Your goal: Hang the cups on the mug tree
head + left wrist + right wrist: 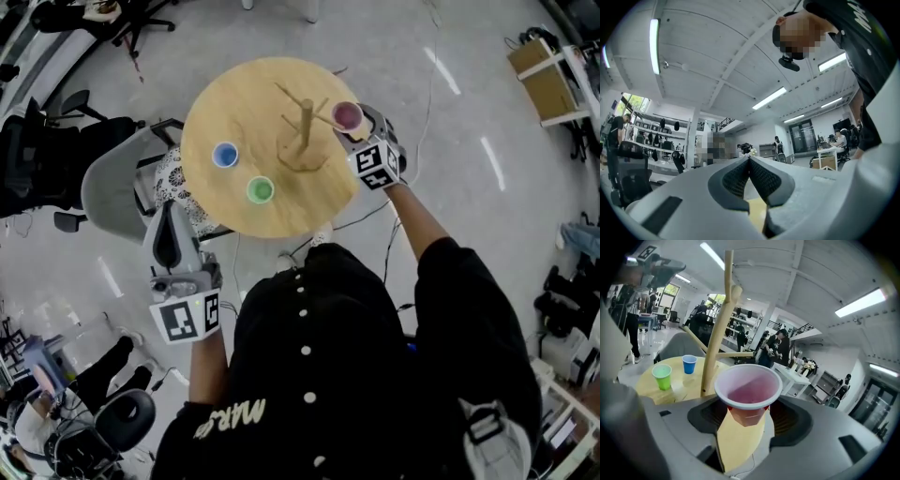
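Right gripper (360,131) (747,414): we see its jaws partly open and clamped on the lower body of a red cup, one pad on each side.
Red cup (347,115) (748,389): red outside, white at the rim and inside, upright with its mouth up. It sits at the right side of the mug tree.
Cup and peg: in the head view the tip of one right-hand peg reaches the cup's rim. We cannot tell whether the two touch.
Mug tree (304,131) (716,329): bare wood, upright near the middle of the table, pegs slanting up and out. We see no cup on any peg.
Blue cup (224,155) (689,363): upright on the tabletop, left of the tree and well apart from it.
Green cup (260,190) (662,376): upright on the tabletop, nearer the person than the blue cup, apart from both it and the tree.
Table (234,94) (680,386): round, light wood.
Left gripper (169,217) (749,162): held off the table's near-left edge, beside the person. Its jaw tips meet and we see nothing between them.
Surroundings: a grey office chair (112,192) stands just left of the table on a pale floor.
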A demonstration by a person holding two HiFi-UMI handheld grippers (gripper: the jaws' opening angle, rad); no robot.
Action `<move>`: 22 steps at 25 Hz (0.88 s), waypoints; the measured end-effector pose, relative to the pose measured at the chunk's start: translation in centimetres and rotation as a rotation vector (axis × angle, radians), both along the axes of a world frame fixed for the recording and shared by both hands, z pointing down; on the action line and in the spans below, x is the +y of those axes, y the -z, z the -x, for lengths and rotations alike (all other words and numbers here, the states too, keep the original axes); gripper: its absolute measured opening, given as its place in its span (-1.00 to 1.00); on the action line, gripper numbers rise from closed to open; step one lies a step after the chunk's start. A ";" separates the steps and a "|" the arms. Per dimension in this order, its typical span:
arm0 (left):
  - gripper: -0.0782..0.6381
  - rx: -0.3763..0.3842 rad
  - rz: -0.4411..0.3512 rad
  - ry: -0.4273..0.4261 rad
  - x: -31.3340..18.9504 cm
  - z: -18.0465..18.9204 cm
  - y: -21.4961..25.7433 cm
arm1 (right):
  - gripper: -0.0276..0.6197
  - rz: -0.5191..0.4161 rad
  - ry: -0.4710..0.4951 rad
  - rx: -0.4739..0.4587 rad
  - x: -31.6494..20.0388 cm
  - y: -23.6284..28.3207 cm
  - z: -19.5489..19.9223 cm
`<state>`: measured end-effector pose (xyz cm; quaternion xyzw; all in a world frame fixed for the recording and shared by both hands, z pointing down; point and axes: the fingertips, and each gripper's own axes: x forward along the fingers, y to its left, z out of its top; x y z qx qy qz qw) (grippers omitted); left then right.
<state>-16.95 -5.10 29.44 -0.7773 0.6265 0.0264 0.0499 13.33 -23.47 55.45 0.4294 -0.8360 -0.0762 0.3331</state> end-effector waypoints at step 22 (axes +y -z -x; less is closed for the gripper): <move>-0.79 0.033 -0.017 0.055 3.2 1.5 0.3 | -0.05 -0.273 0.362 0.456 -1.0 5.0 4.3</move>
